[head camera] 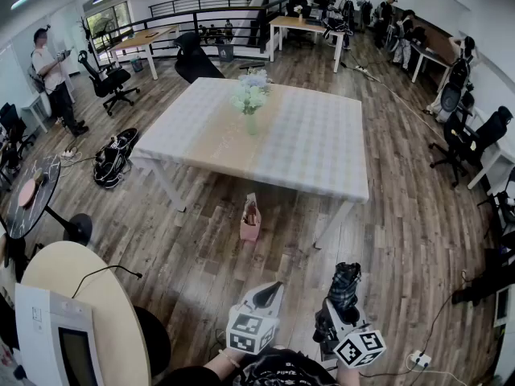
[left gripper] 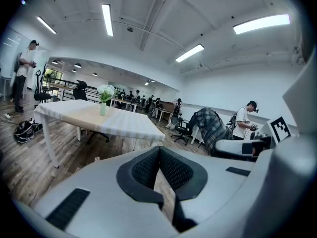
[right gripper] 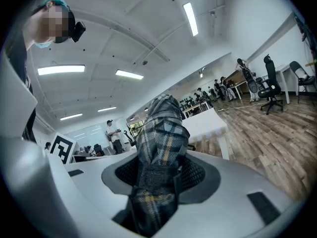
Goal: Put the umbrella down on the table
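Right tongs are clamped on the folded umbrella, its long axis run forward along the jaws. Left tongs are closed and empty. The table is seen straight ahead, well apart.

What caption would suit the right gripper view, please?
Right gripper clamped on a folded plaid umbrella, white-clothed table ahead.
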### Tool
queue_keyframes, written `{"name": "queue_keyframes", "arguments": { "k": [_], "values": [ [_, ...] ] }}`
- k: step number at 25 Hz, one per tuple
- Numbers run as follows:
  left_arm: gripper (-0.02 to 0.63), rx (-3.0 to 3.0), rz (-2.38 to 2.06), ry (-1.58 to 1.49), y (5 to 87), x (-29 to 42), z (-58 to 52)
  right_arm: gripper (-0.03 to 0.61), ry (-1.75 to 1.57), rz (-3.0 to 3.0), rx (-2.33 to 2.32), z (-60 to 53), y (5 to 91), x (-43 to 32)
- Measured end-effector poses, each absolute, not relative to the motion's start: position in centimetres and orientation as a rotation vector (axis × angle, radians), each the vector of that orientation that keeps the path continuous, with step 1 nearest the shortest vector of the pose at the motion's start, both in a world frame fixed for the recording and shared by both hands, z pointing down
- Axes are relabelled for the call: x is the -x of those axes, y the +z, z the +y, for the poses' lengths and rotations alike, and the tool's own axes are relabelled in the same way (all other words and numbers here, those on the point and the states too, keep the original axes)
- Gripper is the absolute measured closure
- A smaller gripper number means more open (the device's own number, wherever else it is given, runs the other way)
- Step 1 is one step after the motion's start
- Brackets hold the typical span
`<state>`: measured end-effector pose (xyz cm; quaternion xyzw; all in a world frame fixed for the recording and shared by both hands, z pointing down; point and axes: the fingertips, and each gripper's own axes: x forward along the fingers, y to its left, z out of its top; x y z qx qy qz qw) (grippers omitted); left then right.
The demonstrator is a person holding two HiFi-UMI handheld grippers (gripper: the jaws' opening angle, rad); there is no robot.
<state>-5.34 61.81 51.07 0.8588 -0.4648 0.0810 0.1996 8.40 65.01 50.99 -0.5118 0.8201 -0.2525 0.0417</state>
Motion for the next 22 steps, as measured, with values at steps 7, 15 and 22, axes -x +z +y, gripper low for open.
{"name": "queue_keyframes", "arguments": {
  "k": [7,15,22],
  "values": [
    [0.595,-2.377,-1.304,0.213,51.3,-0.5,72.0,0.371,-0.732,2.526,1.564,74.0,49.8,-14.0],
    [0.595,-2.413,-1.275,0.218,48.4,-3.7,78.6,0.371,-0.746,2.505,1.530,81.0,48.1,-16.8],
    [0.595,-2.392,-1.305,0.227,48.0,-3.9,82.3,0.364,-0.720,2.529,1.502,83.9,47.7,-17.2]
  ]
}}
